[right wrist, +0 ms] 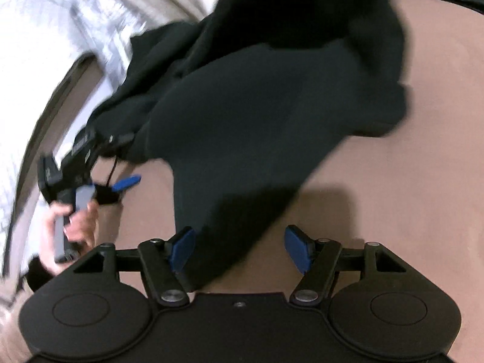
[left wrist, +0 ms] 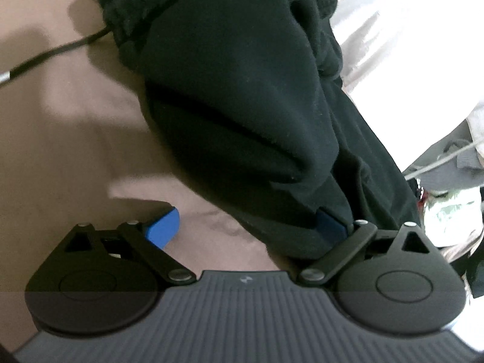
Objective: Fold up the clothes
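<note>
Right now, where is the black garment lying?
In both wrist views the black garment lies bunched on the brown surface, directly ahead of both open claws, with white bedding beyond it.

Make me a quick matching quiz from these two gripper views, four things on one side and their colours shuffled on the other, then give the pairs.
Things:
1. garment
2. bed sheet
3. left gripper finger pads
4. pillow

Colours:
A. blue
B. white
C. black
D. tan-brown

Pairs: 1-C, 2-D, 3-A, 4-B
</note>
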The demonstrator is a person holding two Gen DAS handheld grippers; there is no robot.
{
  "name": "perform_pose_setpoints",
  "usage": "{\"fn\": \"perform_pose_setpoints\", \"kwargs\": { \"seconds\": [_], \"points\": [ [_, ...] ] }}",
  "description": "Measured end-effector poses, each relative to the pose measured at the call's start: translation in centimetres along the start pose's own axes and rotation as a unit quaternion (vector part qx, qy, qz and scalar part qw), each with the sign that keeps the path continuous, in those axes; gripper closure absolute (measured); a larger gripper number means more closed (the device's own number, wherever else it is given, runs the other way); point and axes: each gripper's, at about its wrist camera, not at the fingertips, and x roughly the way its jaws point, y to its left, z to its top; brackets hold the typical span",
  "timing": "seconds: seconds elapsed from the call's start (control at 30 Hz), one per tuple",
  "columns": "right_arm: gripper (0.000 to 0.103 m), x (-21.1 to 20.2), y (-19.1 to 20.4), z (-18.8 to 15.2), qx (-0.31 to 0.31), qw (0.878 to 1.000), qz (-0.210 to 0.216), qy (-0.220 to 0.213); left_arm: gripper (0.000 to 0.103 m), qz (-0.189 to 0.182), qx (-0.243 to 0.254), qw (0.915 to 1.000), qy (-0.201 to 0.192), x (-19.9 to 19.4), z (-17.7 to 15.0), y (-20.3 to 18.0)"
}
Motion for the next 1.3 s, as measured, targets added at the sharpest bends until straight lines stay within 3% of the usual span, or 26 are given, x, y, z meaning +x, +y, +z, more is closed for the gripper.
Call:
{"fn": "perform_pose_setpoints", "kwargs": {
  "seconds": [0.13, 0.2, 0.23, 0.27, 0.3, 0.33, 0.37, 0.4, 0.43, 0.47, 0.53, 0.63, 0.73, 0.77, 0.83, 0.9, 1.0, 1.1, 1.17, 1.23, 1.3],
  "points": [
    [0.03, 0.9, 0.5, 0.9, -0.01, 0.999, -0.017, -0.036, 0.005, -0.001, -0.021, 0.9996, -0.02, -0.4, 0.3, 0.5],
    [0.039, 0.6, 0.6, 1.4, -0.02, 0.996, -0.041, -0.077, 0.005, -0.007, -0.049, 0.9985, -0.02, -0.2, 0.6, 1.3],
    [0.049, 0.1, 0.1, 1.9, -0.023, 0.994, -0.052, -0.091, 0.005, -0.011, -0.062, 0.9978, -0.023, -0.2, 0.7, 1.7],
    [0.07, -0.2, -0.2, 2.1, -0.026, 0.993, -0.06, -0.097, 0.004, -0.017, -0.065, 0.9974, -0.024, -0.1, 0.7, 1.7],
    [0.078, -0.4, -0.3, 2.3, -0.034, 0.992, -0.07, -0.097, 0.006, -0.026, -0.06, 0.9975, -0.024, 0.0, 0.7, 1.6],
    [0.083, -0.6, -0.4, 2.4, -0.041, 0.991, -0.08, -0.097, 0.021, -0.035, -0.056, 0.9975, -0.024, 0.1, 0.7, 1.5],
    [0.088, -1.0, -0.2, 2.3, -0.057, 0.989, -0.089, -0.1, 0.073, -0.045, -0.05, 0.9976, -0.02, 0.1, 0.6, 1.2],
    [0.089, -1.5, 0.0, 2.2, -0.073, 0.987, -0.098, -0.103, 0.08, -0.055, -0.042, 0.9975, -0.013, -0.1, 0.6, 0.5],
    [0.09, -2.1, 0.0, 2.1, -0.081, 0.985, -0.102, -0.109, 0.082, -0.066, -0.034, 0.9972, -0.005, -0.2, 0.5, -0.1],
    [0.09, -2.8, 0.0, 2.3, -0.078, 0.985, -0.099, -0.12, 0.09, -0.068, -0.016, 0.9975, -0.011, -0.7, 0.5, -1.0],
    [0.092, -4.3, -0.1, 2.7, -0.069, 0.982, -0.097, -0.145, 0.094, -0.049, 0.048, 0.9958, -0.06, -3.1, 0.8, -3.2],
    [0.094, -7.1, 0.6, 3.7, -0.087, 0.972, -0.117, -0.186, 0.098, -0.067, 0.044, 0.9917, -0.101, -6.4, 2.5, -4.0],
    [0.094, -10.5, 0.5, 5.5, -0.078, 0.962, -0.124, -0.231, 0.103, -0.055, 0.035, 0.981, -0.182, -10.1, 5.7, -3.7],
    [0.095, -11.9, 0.4, 6.4, -0.076, 0.957, -0.132, -0.247, 0.103, -0.043, 0.04, 0.9729, -0.224, -12.1, 6.6, -3.7],
    [0.095, -14.7, 0.5, 8.0, -0.089, 0.943, -0.163, -0.275, 0.103, -0.028, 0.04, 0.9529, -0.299, -16.7, 8.1, -2.8],
    [0.095, -17.0, 0.3, 9.6, -0.1, 0.929, -0.201, -0.294, 0.103, -0.035, 0.009, 0.9482, -0.316, -19.5, 9.3, -0.6],
    [0.096, -18.7, -0.4, 12.1, -0.124, 0.9, -0.291, -0.299, 0.103, -0.041, -0.033, 0.9584, -0.281, -19.5, 8.7, 4.0],
    [0.097, -17.2, -2.2, 15.1, -0.139, 0.868, -0.395, -0.267, 0.1, -0.018, -0.036, 0.9806, -0.192, -16.2, 6.2, 6.1],
    [0.095, -15.6, -3.7, 17.1, -0.147, 0.845, -0.461, -0.228, 0.1, -0.013, -0.048, 0.9894, -0.137, -13.3, 5.3, 6.0],
    [0.083, -13.1, -5.1, 19.2, -0.135, 0.808, -0.544, -0.183, 0.093, -0.034, -0.064, 0.9915, -0.109, -11.2, 5.2, 6.4],
    [0.076, -12.2, -6.4, 20.7, -0.085, 0.765, -0.618, -0.159, 0.075, -0.037, -0.044, 0.9926, -0.107, -9.8, 4.4, 4.7]
  ]
}}
